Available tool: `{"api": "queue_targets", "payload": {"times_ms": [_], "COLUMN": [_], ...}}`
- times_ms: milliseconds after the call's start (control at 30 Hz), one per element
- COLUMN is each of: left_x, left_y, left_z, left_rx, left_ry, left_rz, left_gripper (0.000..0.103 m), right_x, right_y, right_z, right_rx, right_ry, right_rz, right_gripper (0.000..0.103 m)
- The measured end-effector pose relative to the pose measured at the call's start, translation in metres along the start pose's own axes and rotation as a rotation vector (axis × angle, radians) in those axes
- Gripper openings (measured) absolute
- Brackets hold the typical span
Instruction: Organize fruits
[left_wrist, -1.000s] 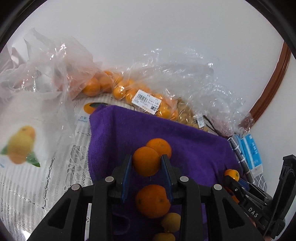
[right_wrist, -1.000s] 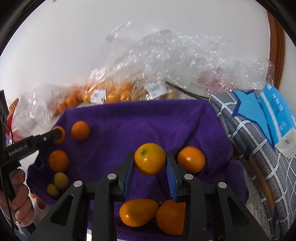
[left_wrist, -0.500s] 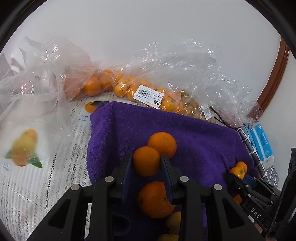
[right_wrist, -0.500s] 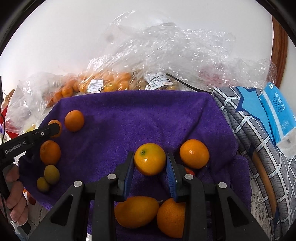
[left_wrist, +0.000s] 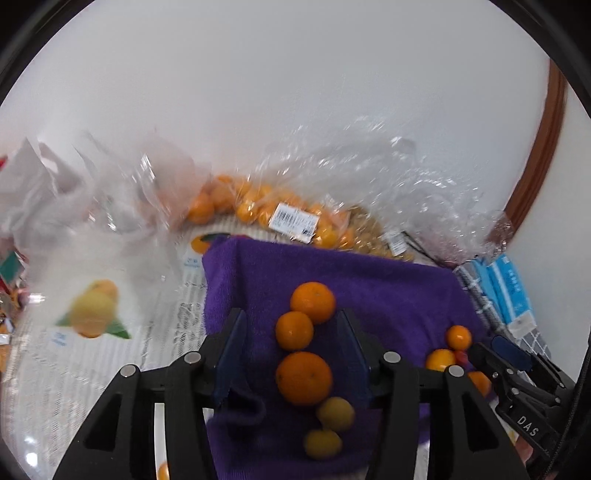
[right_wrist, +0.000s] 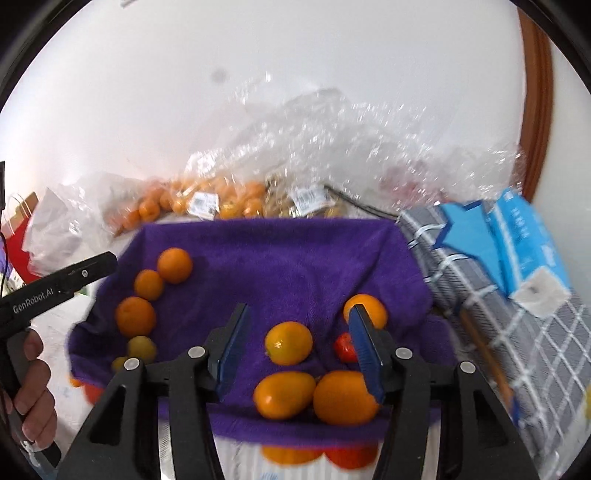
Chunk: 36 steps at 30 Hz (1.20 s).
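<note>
A purple towel (left_wrist: 388, 291) (right_wrist: 280, 266) holds two groups of fruit. My left gripper (left_wrist: 291, 332) is open, its fingers on either side of a small orange (left_wrist: 294, 330) that lies in a row with a farther orange (left_wrist: 313, 302), a larger orange (left_wrist: 303, 377) and two yellowish fruits (left_wrist: 335, 413). My right gripper (right_wrist: 297, 339) is open around a yellow-orange citrus (right_wrist: 289, 342) lying on the towel, beside an orange (right_wrist: 373, 308), a small red fruit (right_wrist: 343, 347), an oval orange fruit (right_wrist: 283, 394) and a round orange (right_wrist: 345, 397).
Clear plastic bags of small oranges (left_wrist: 258, 210) (right_wrist: 207, 201) lie behind the towel against the white wall. A white bag with a printed fruit (left_wrist: 92, 310) lies left. A checked cloth (right_wrist: 517, 332) and blue packets (right_wrist: 517, 236) are on the right.
Both grippers have opened and let go of their fruits, which now lie on the towel. Both grippers have drawn back a little.
</note>
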<state>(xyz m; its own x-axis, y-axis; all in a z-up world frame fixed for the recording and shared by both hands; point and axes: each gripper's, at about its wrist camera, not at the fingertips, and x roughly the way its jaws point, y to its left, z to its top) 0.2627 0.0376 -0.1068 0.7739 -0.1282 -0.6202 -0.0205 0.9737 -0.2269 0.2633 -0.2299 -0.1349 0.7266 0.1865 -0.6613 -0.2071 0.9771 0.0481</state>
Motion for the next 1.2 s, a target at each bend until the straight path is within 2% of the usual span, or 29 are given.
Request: {"api": "queue_targets", "payload": {"times_ms": [67,167,233,333,433,567,867,1200], "left_x": [-0.022,-0.053,-0.073,-0.097,-0.122,-0.147,-0.203,-0.224], "left_y": [-0.007,-0.021,-0.029,-0.038,-0.049,-0.057,-0.07,-0.076], "left_z": [-0.005,-0.017,-0.028,-0.044,-0.065,-0.084,-0.108,-0.111], "left_rx": [0.012,0.061,0.079,0.11,0.145,0.156,0.157,0.167], "left_ry": [-0.015,-0.021,-0.012,-0.003,-0.005,-0.016,-0.074,-0.102], "left_rz": [-0.004,0.034,0.037,0.04,0.072,0.099,0.111,0.118], "left_gripper": [0.057,0.059,0.063,0.074,0.078,0.087,0.093,0.093], "right_x": [-0.028,-0.06,-0.08,-0.109,-0.142,-0.185,-0.234,-0.253], "right_y": [0.003,0.004,0.004,0.004,0.005,-0.001,-0.009,-0.014], "right_z": [0.001,-0.001,-0.006,-0.021,-0.041,-0.065,-0.092,-0.101], "right_rx": [0.01,0.032,0.038,0.035,0.019,0.038,0.082,0.103], "right_ry": [-0.018,-0.022,-0.015,-0.014,-0.033,-0.078,-0.07,-0.087], "right_rz": [-0.01,-0.019,-0.016,-0.073,-0.119,-0.133,-0.153,-0.151], "right_gripper": [0.055,0.055,0.055,0.057,0.08,0.094,0.097,0.097]}}
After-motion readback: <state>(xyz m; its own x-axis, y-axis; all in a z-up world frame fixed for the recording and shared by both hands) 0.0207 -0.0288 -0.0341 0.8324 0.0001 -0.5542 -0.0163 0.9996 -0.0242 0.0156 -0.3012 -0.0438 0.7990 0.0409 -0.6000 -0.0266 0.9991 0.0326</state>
